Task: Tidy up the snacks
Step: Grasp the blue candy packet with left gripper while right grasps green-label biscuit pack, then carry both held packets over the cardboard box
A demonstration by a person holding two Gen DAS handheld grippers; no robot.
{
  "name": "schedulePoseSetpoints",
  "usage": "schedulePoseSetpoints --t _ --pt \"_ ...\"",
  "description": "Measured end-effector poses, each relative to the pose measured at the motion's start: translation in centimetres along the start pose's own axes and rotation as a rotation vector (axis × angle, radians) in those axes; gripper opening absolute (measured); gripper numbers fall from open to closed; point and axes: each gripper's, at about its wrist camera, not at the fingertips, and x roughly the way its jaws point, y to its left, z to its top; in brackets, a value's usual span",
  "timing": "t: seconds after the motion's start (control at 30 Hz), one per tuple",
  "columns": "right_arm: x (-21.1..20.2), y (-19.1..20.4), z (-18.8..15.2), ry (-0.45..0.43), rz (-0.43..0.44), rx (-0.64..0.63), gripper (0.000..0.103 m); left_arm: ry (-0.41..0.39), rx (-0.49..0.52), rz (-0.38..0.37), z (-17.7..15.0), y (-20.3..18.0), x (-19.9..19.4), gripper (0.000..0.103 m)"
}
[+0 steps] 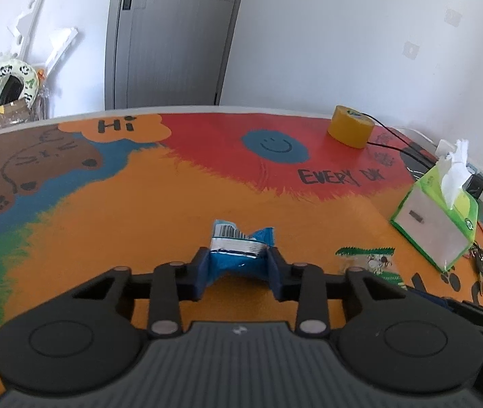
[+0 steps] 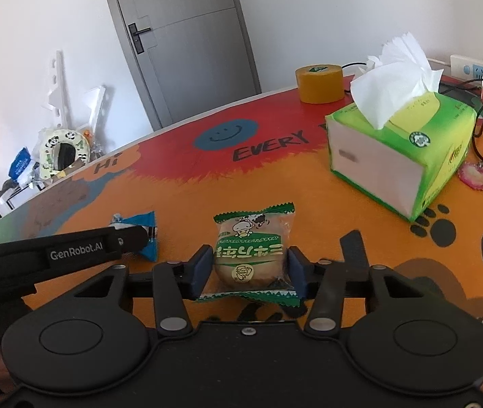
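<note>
Left claw (image 1: 238, 265) pinching crinkly blue foil snack packet (image 1: 241, 250): light, slippery, grip the body. Right claw (image 2: 250, 272) hugging green-edged clear plastic cake packet (image 2: 253, 255) on painted table (image 2: 309, 204); soft, crushable

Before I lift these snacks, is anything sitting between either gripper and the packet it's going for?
Nothing visible does. The left gripper already has its pads pressed on the blue snack packet, crumpling it. The right gripper has the green-wrapped cake directly between its fingers, touching or nearly so. The tissue box sits well off to the side.
</note>
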Motion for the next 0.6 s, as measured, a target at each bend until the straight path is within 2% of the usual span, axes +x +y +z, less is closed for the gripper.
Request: schedulePoseSetpoints --t 0.4,0.6 --pt "-3.7 1.4 -1.2 -0.041 0.044 0.029 0.048 -0.027 -0.087 -0.032 -1.1 1.8 -6.1 0.031" --pt "-5.6 3.0 -1.2 -0.073 0.079 0.02 0.048 -0.064 -0.105 -0.025 -1.2 3.2 -9.8 0.031"
